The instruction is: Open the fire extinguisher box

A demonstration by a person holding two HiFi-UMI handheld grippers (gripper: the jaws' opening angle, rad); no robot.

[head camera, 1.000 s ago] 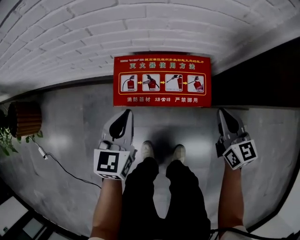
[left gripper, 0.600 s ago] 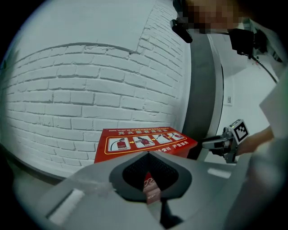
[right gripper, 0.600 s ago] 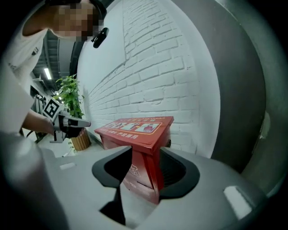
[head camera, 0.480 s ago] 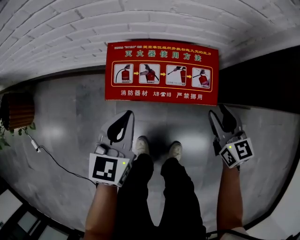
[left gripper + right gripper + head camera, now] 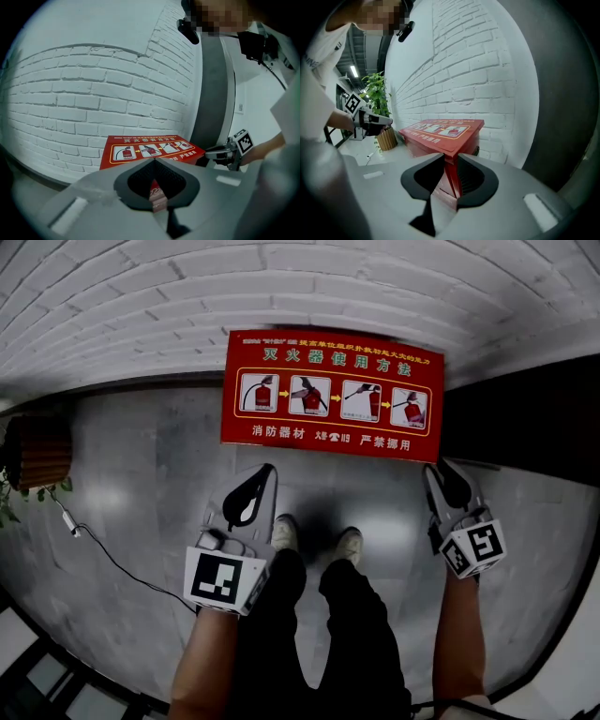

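The fire extinguisher box (image 5: 333,395) is red, with a picture-printed lid, and stands shut on the floor against the white brick wall. My left gripper (image 5: 268,470) hovers just before the box's front left part, tips together and nothing in them; the box lid (image 5: 150,149) lies beyond the tips (image 5: 155,160). My right gripper (image 5: 437,468) is at the box's front right corner. Its jaws are closing, still apart, and the corner of the box (image 5: 440,131) shows in the gap (image 5: 451,157). Contact with the pads cannot be made out.
A wicker plant pot (image 5: 42,474) stands at the left with a cable (image 5: 112,563) trailing over the grey floor. A dark wall panel (image 5: 534,418) runs right of the box. The person's shoes (image 5: 286,532) stand between the grippers.
Both grippers have come closer to the box's front edge. The right gripper's jaws spread wide half a second ago and stand narrower now. The left gripper stays shut.
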